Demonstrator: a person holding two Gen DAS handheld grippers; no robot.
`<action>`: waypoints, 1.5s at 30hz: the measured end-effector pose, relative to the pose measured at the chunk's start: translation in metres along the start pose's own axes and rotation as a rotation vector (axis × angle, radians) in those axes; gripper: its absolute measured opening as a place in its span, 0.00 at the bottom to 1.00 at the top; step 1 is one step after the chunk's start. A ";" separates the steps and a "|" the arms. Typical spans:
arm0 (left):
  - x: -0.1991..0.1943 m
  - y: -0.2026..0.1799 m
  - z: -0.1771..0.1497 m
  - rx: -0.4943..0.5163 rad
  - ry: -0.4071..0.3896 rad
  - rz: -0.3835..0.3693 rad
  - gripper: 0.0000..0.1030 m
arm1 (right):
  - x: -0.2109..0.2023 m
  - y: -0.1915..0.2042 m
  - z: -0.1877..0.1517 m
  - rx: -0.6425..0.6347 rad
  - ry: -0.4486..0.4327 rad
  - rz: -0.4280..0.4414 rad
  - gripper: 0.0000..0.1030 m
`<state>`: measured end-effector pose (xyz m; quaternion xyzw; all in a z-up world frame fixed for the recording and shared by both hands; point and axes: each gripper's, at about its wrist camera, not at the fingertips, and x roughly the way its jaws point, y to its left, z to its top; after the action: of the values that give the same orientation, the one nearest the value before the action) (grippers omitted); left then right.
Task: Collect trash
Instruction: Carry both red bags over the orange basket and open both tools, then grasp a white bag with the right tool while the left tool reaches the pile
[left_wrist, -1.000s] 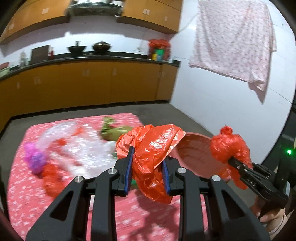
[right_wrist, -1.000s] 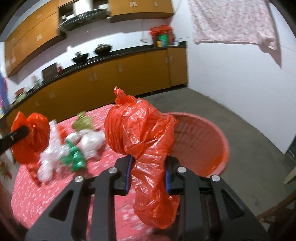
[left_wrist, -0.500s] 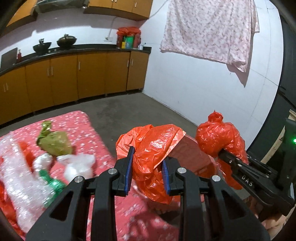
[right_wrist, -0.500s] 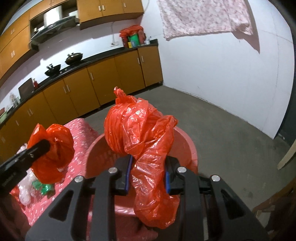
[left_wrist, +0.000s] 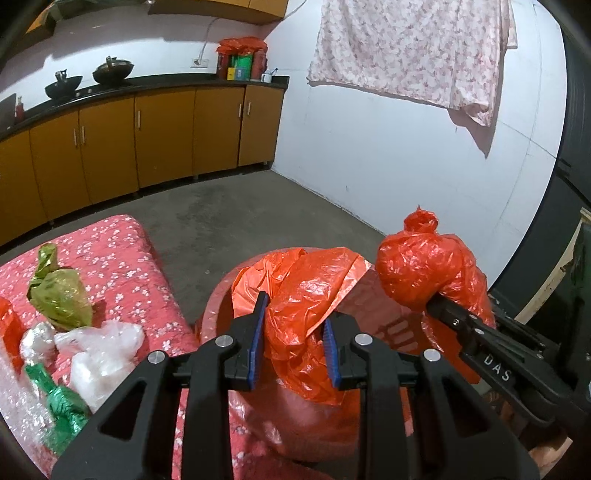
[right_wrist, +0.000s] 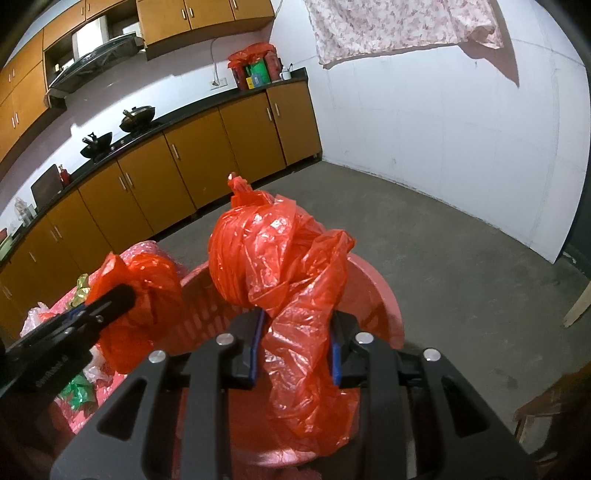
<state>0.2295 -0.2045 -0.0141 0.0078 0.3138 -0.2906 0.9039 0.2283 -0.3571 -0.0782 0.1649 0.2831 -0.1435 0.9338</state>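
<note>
My left gripper (left_wrist: 295, 325) is shut on a crumpled red plastic bag (left_wrist: 306, 288), held over the pink plastic basket (left_wrist: 216, 314) that stands on the floor beside the table. My right gripper (right_wrist: 295, 325) holds a knotted red plastic bag (right_wrist: 266, 251) above the same basket (right_wrist: 380, 295). Its jaws are opening, and the bag still fills the gap between the pads. Each gripper shows in the other's view: the right one (left_wrist: 437, 301) with its knotted bag (left_wrist: 424, 266), the left one (right_wrist: 118, 295) with its crumpled bag (right_wrist: 147, 280).
The table with a red floral cloth (left_wrist: 122, 258) carries a gold-green foil wrap (left_wrist: 59, 295), white plastic (left_wrist: 99, 350), green foil (left_wrist: 62, 406) and bubble wrap. Wooden cabinets (left_wrist: 166, 136) line the far wall. A floral cloth (left_wrist: 406, 48) hangs on the white wall. Bare concrete floor (right_wrist: 443, 240) lies beyond the basket.
Both grippers have swung right, from over the table to over the pink basket, and sunk a little. Each still carries its red bag.
</note>
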 end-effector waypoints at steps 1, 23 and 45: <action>0.003 -0.002 0.002 -0.004 0.003 0.003 0.29 | 0.000 0.000 0.000 0.002 -0.004 0.002 0.30; -0.078 0.040 -0.030 -0.077 -0.080 0.198 0.90 | -0.052 0.019 -0.019 -0.125 -0.195 -0.053 0.96; -0.185 0.228 -0.127 -0.388 -0.012 0.622 0.87 | -0.065 0.163 -0.066 -0.315 -0.127 0.171 0.96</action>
<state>0.1612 0.1061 -0.0483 -0.0703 0.3402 0.0632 0.9356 0.2032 -0.1727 -0.0556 0.0305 0.2278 -0.0278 0.9728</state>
